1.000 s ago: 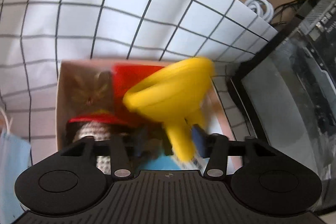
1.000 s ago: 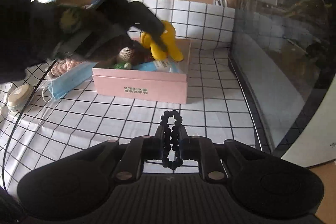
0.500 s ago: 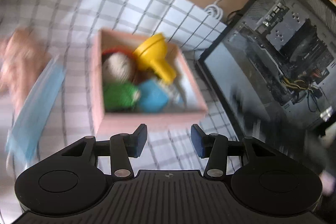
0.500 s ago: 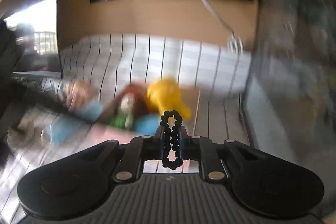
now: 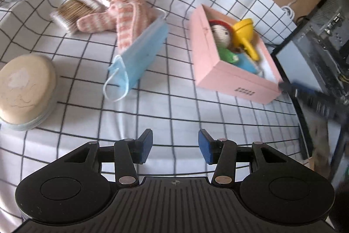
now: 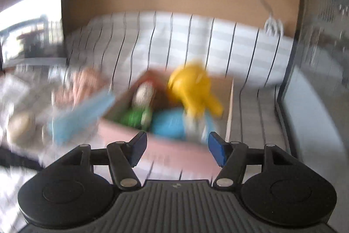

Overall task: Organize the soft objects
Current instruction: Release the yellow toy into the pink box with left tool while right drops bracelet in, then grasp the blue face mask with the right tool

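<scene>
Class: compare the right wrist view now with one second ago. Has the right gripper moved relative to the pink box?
Yes. The right gripper has moved toward the pink box, which now sits right before its fingertips; its jaws have just been opening, empty.

Left wrist view: high, angled down over checked cloth (image 5: 174,106), pink box (image 5: 235,78) off to right, mid-distance. Right wrist view: lower, nearer, facing box (image 6: 174,145) head-on toward wall; heavily blurred. Shared: box, yellow toy (image 5: 245,33) (image 6: 192,88), probably blue face mask (image 5: 141,51).
</scene>
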{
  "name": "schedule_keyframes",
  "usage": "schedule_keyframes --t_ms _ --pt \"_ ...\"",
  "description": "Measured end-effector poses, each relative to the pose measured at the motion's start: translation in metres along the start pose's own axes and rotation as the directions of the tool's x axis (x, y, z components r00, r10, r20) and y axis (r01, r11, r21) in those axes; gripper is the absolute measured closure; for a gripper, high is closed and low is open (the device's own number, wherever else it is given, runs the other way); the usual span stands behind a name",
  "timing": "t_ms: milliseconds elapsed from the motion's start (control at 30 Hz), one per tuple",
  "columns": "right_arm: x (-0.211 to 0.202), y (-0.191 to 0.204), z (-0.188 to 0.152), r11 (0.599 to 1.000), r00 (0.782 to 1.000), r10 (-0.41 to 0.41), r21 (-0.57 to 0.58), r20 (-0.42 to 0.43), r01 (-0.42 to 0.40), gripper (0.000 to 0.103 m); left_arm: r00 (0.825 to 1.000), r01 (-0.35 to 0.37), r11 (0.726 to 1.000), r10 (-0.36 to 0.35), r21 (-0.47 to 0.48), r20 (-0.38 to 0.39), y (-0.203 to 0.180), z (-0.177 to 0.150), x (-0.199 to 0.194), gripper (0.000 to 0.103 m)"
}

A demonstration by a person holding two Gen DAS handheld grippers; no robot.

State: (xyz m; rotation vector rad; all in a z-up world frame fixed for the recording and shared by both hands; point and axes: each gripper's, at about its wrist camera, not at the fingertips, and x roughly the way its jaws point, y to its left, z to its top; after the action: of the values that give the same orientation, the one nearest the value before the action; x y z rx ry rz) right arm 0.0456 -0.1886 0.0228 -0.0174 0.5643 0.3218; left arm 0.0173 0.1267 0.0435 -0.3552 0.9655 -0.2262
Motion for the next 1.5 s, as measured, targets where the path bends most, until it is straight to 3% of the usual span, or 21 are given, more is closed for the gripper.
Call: schedule_keyframes --t_ms 267,500,667,800,933,1000,1067,1167,1300,1500 --pt "-0.020 0.026 -0.038 1.000 0.998 0.025 -0.011 -0.058 -0.025 0.033 0.998 -0.018 0.999 0.016 0.038 0.056 -0.007 0.011 -0.005 0.053" --pt "0.003 0.079 -0.007 0.990 0.989 0.134 0.043 -0.066 -0.132 0.033 0.989 -0.055 0.998 0.059 -0.034 0.134 0.018 0.009 -0.040 0.053" --pt "0.044 0.155 0.036 0.990 0.990 0.139 -0.024 -0.029 -0.139 0.030 0.989 -0.038 0.995 0.050 -0.092 0.138 0.047 -0.010 -0.063 0.053" --pt "0.104 0.198 0.056 0.991 0.989 0.130 -0.019 -0.075 -0.132 0.030 0.990 -0.010 0.993 0.027 -0.116 0.139 0.067 -0.027 -0.075 0.053" --pt "0.152 0.222 0.050 0.992 0.989 0.042 -0.113 -0.141 -0.058 0.031 0.990 -0.018 0.986 0.040 -0.164 0.133 0.089 -0.039 -0.079 0.053" --pt "0.154 0.216 0.043 0.992 0.985 0.034 -0.112 -0.172 -0.054 0.039 0.989 -0.021 0.983 0.047 -0.183 0.138 0.098 -0.044 -0.083 0.053" --pt "0.139 0.204 0.035 0.991 0.978 0.065 -0.104 -0.198 -0.087 0.068 0.989 -0.013 0.980 0.042 -0.199 0.143 0.104 -0.043 -0.084 0.053" --pt "0.109 0.187 0.018 0.986 0.973 0.046 -0.146 -0.227 -0.081 0.088 0.989 0.000 0.982 0.028 -0.188 0.145 0.103 -0.032 -0.078 0.053" --pt "0.065 0.152 -0.005 0.992 0.962 0.047 -0.104 -0.269 -0.078 0.095 0.988 0.049 0.990 -0.029 -0.132 0.150 0.084 -0.009 -0.062 0.053" --pt "0.003 0.114 -0.044 0.992 0.953 0.022 -0.109 -0.302 -0.058 0.095 0.991 0.103 0.993 -0.098 -0.052 0.092 0.044 0.012 -0.026 0.053"
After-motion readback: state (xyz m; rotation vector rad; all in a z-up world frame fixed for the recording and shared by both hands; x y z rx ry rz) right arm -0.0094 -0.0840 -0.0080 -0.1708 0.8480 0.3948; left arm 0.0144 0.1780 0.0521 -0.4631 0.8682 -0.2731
